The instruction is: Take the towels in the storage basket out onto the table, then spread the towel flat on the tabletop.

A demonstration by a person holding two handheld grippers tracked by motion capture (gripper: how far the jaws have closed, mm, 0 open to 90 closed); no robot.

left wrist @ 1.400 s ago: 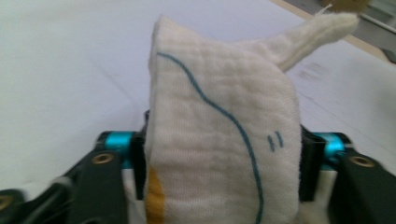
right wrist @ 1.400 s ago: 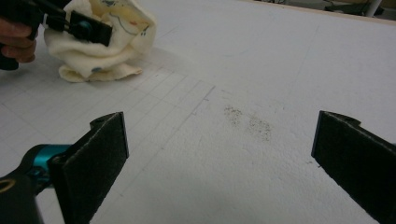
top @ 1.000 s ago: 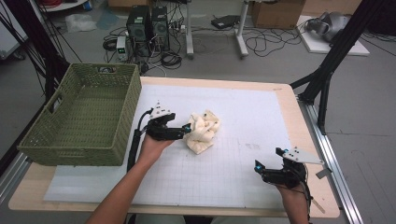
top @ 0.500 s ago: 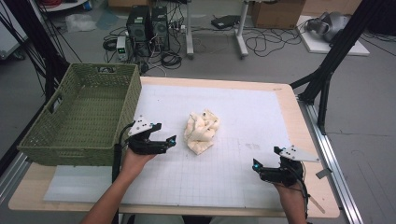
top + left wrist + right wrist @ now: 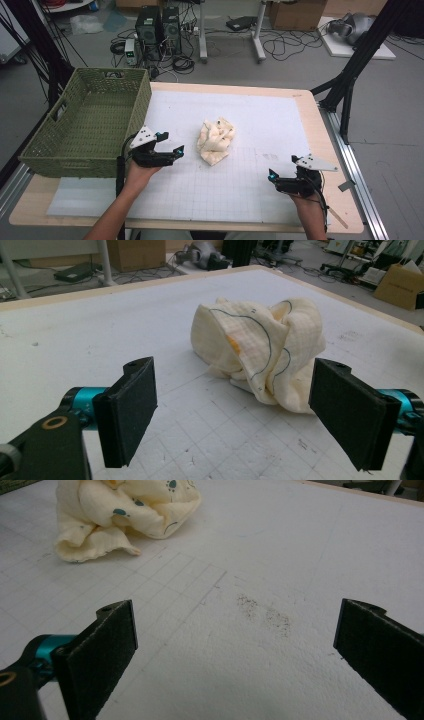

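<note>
A crumpled cream cloth (image 5: pixel 215 141) with small teal prints lies loose on the white gridded mat (image 5: pixel 260 120) near the middle of the table. My left gripper (image 5: pixel 172 149) hovers just left of it, open and empty, a short gap from the cloth. In the left gripper view the cloth (image 5: pixel 260 350) sits beyond my wide-apart jaws. My right gripper (image 5: pixel 271 176) rests open over the mat at the front right, well clear of the cloth. The right gripper view has the cloth (image 5: pixel 125 515) at its top left, far ahead of the jaws.
A green woven basket (image 5: pixel 87 122) stands at the table's left, right beside my left hand. The wooden table edge (image 5: pixel 330 145) runs along the right. Cables, computer cases and black stand legs lie on the floor beyond the table.
My left gripper let go of the cloth and drew back to the left, toward the basket. The cloth stayed on the mat. The right gripper barely moved.
</note>
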